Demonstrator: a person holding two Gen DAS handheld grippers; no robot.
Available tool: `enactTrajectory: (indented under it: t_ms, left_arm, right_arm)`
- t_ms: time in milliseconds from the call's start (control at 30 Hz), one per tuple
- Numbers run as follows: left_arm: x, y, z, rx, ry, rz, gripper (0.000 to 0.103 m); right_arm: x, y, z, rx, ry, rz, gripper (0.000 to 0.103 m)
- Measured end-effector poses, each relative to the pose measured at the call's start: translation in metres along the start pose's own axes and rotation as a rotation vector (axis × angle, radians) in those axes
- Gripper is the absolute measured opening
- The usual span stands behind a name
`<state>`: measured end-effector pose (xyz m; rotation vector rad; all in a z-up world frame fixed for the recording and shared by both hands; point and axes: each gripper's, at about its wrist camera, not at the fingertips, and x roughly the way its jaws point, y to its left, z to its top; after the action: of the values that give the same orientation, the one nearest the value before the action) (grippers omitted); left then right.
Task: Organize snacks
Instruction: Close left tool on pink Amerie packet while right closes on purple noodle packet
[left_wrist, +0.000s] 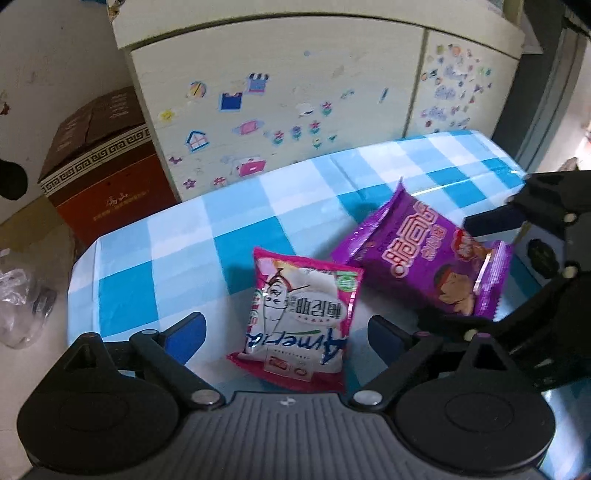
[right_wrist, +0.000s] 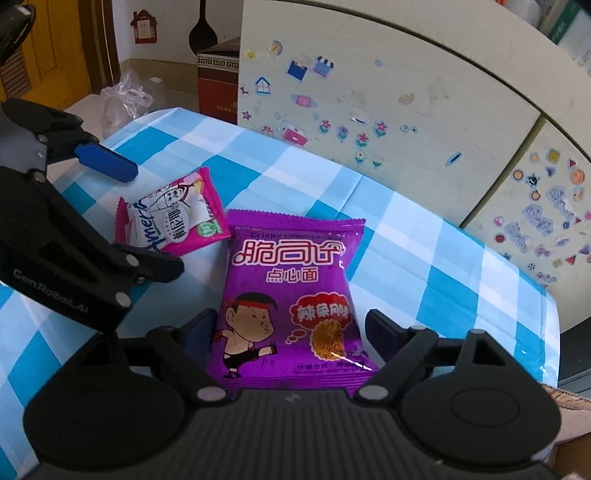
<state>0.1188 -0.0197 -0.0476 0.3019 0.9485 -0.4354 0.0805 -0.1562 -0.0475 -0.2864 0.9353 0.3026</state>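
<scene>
- My left tool (left_wrist: 286, 330) stands wide open over the blue-and-white checked worktop (left_wrist: 177, 236), its blue pads on either side of the pink-and-white foil snack packet (left_wrist: 301, 325) and clear of it; it grips nothing.
- That packet lies flat near the worktop's near edge. Its large blue lettering starts "Amer", the rest hidden by a crease; it also carries a line-drawn cartoon figure, a green round mark and Chinese characters too small for me to read.
- My right tool (right_wrist: 290, 338) is open too; the purple foil snack packet (right_wrist: 291, 295) lies between its pads, and I see a gap at the right pad, while the left pad looks very close to the packet's edge.
- The purple packet reads "Crispy" along its top, then "脆司令" in large white characters, "点心面" beneath, and "辣条风味" in a red bubble beside a kicking cartoon boy.
- The two packets lie just beside each other, corners nearly meeting.
- The left tool's arm bears the words "Gen Robot.AI".
- Behind the worktop stands a cream cabinet (right_wrist: 406, 92) covered in stickers.
</scene>
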Motion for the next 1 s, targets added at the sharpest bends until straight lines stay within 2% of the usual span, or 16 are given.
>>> enactTrajectory:
  t_ms: [200, 467, 667, 833, 1000]
  left_arm:
    - [0.008, 0.001, -0.003, 0.001, 0.018, 0.046, 0.102]
    - [0.006, 0.004, 0.0, -0.036, 0.026, -0.006, 0.082]
    - [0.003, 0.001, 0.003, -0.038, 0.032, -0.035, 0.065]
    - [-0.001, -0.001, 0.001, -0.033, 0.037, 0.008, 0.061]
    - [-0.012, 0.007, -0.003, -0.079, 0.031, 0.045, 0.06]
  right_arm:
    - [-0.003, -0.003, 0.002, 0.026, -0.029, -0.003, 0.086]
    - [-0.001, -0.002, 0.002, 0.062, -0.062, -0.011, 0.086]
    - [0.005, 0.0, 0.0, 0.098, -0.037, 0.015, 0.071]
    - [-0.001, 0.006, -0.001, 0.099, -0.036, 0.018, 0.069]
    - [-0.01, 0.008, -0.009, 0.148, -0.03, 0.018, 0.069]
